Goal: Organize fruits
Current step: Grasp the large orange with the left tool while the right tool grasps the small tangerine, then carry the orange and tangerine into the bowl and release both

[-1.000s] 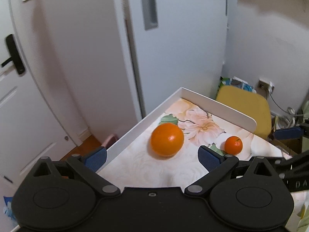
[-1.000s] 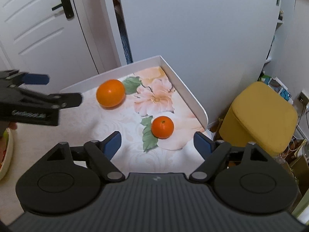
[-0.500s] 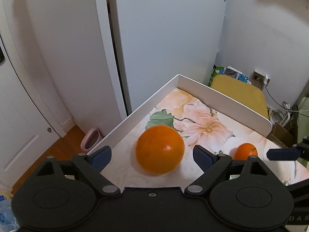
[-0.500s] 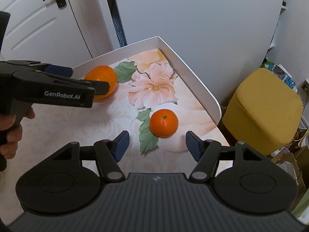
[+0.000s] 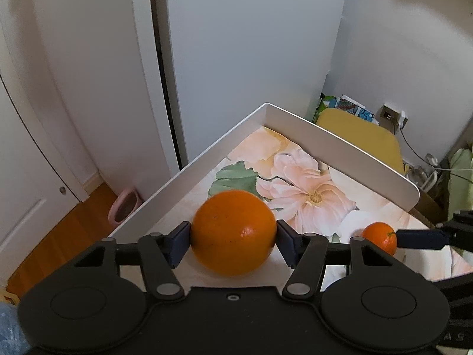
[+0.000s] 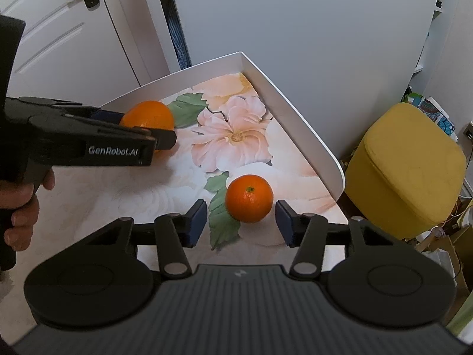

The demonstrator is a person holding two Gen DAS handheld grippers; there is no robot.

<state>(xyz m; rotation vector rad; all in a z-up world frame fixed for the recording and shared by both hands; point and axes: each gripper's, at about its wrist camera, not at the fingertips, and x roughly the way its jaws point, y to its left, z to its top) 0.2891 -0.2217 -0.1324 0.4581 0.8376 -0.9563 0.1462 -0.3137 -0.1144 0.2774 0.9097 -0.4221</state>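
Note:
A large orange (image 5: 233, 232) lies on the flowered surface of a white tray (image 5: 340, 136). My left gripper (image 5: 233, 238) has its jaws closing on it, and both blue pads touch its sides. The right wrist view shows the same orange (image 6: 147, 115) partly hidden behind the left gripper (image 6: 145, 130). A small orange (image 6: 249, 198) with a green stem sits near the tray's right rim (image 6: 295, 112). My right gripper (image 6: 241, 222) is closing around it. Its pads stand apart from the fruit, with a wider gap on the left.
A yellow stool (image 6: 408, 165) stands just past the tray's right edge. A white door (image 6: 59, 44) with a black handle and a white cabinet rise behind the tray. A pink bowl (image 5: 124, 207) sits on the wooden floor. A person's hand (image 6: 17, 207) holds the left gripper.
Both grippers came down and forward onto their oranges. Both pairs of jaws narrowed from wide open, and the left pads now touch the large orange.

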